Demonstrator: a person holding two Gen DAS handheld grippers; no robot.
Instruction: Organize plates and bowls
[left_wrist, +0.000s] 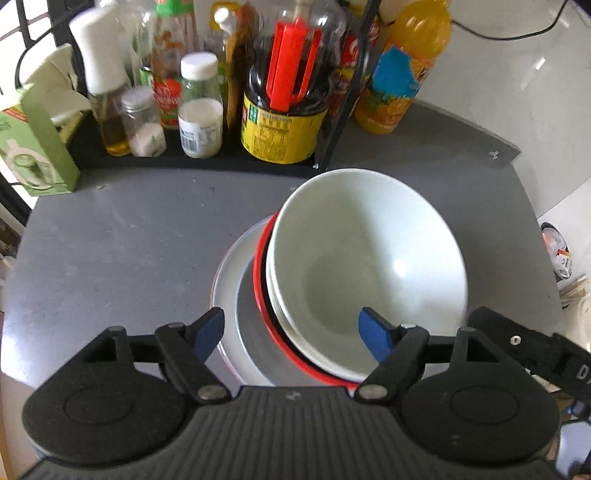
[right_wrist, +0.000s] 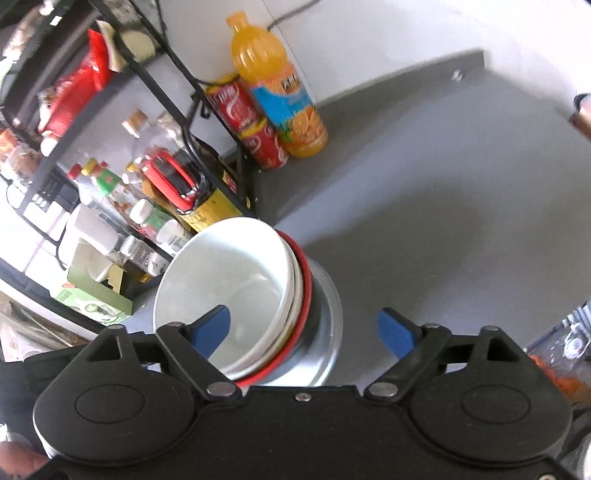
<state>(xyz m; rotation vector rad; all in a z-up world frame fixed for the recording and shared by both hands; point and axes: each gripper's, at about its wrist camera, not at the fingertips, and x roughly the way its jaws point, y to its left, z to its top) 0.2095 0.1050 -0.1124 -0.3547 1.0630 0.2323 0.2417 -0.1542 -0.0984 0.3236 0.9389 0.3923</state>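
Grey countertop fills most of both views, matte and lightly speckled, with a rounded front edge and a raised grey lip running along the white wall at the back. On it, near the middle, sits a stack: a white bowl nested in a second white bowl, then a red-rimmed dish, all resting on a pale metal plate at the bottom. The stack sits off-centre on the plate, shifted toward the far side in the left wrist view.

Behind the stack stands a black wire rack whose lowest shelf holds a dark sauce jug with a red handle and yellow label, a white-capped jar, a small glass shaker and an oil bottle. A green tissue box stands at the rack's left end. Beside the rack, against the wall, are an orange juice bottle and two stacked red cans. A dark cable runs down the wall above the bottle. The rack's upper shelves carry red packets, though blur makes them hard to read.

The left gripper hangs above the near edge of the stack, its jaws spread wide with nothing pressed between the blue pads. The right gripper likewise stands wide open over the stack's rim, clasping nothing.
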